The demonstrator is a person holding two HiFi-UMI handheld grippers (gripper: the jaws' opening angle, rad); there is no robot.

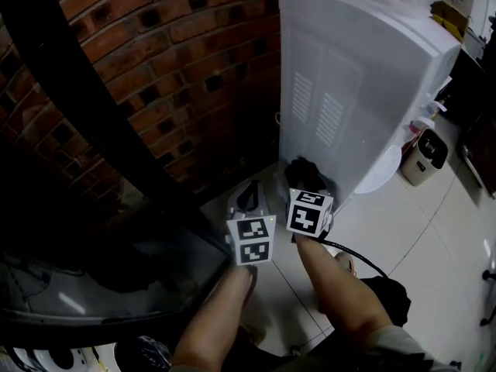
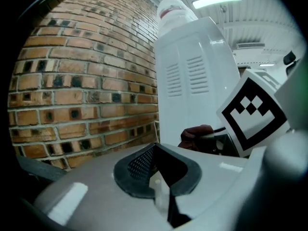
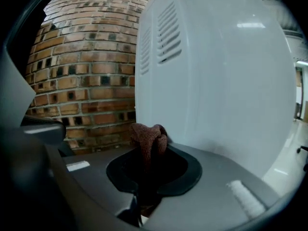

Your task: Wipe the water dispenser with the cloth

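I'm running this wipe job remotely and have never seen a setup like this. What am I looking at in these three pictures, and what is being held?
There is no robot here: a person holds a hand tool with a two-jaw claw in each hand. The head view looks down from the person's head at both tools. The other two pictures come from a camera riding on each tool, looking along its jaws. The right claw is closed on a brown cloth, close to the vented side of the white water dispenser. The dispenser stands on a tiled floor beside a brick wall. The left claw looks closed and holds nothing.
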